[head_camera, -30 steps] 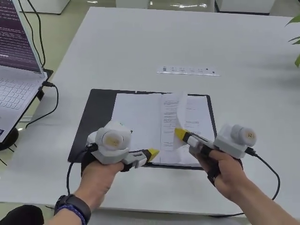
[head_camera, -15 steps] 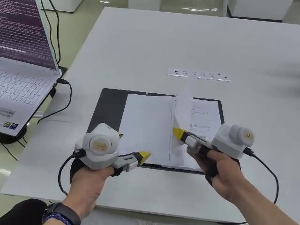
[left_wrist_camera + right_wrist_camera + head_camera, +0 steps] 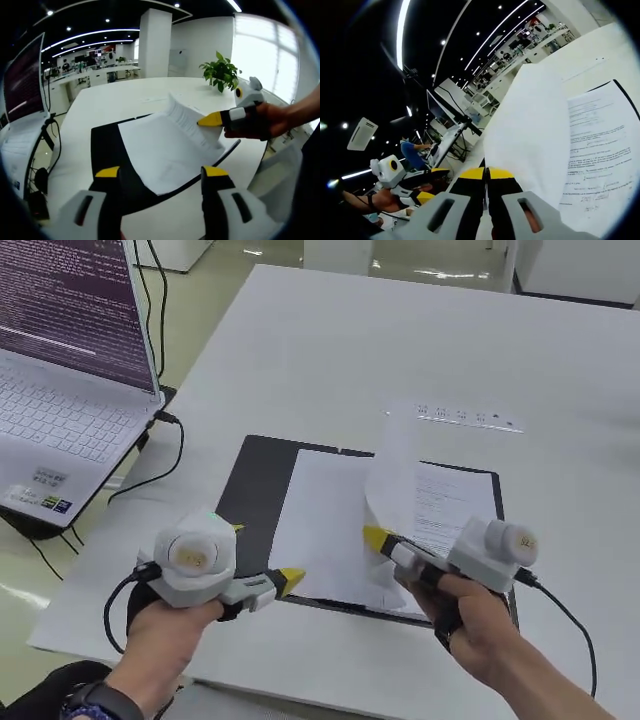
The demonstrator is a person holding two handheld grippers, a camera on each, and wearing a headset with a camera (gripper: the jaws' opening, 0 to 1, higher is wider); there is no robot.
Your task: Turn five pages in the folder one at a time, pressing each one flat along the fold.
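**Page [image 3: 392, 470] raised higher by our right tool [image 3: 378, 538]**

We now have it standing nearly upright over the fold, its lower edge pinched between jaws pressed together. Our left tool [image 3: 288, 579], jaws spread, hovers at the front edge of the open folder [image 3: 255, 485], which lies near the bench's [image 3: 400, 330] front edge.

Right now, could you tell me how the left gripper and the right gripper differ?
The left gripper is open and empty; the right gripper is shut on the lifted page. The left gripper hovers by the folder's front edge; the right gripper reaches over it. Both have yellow-tipped fingers.
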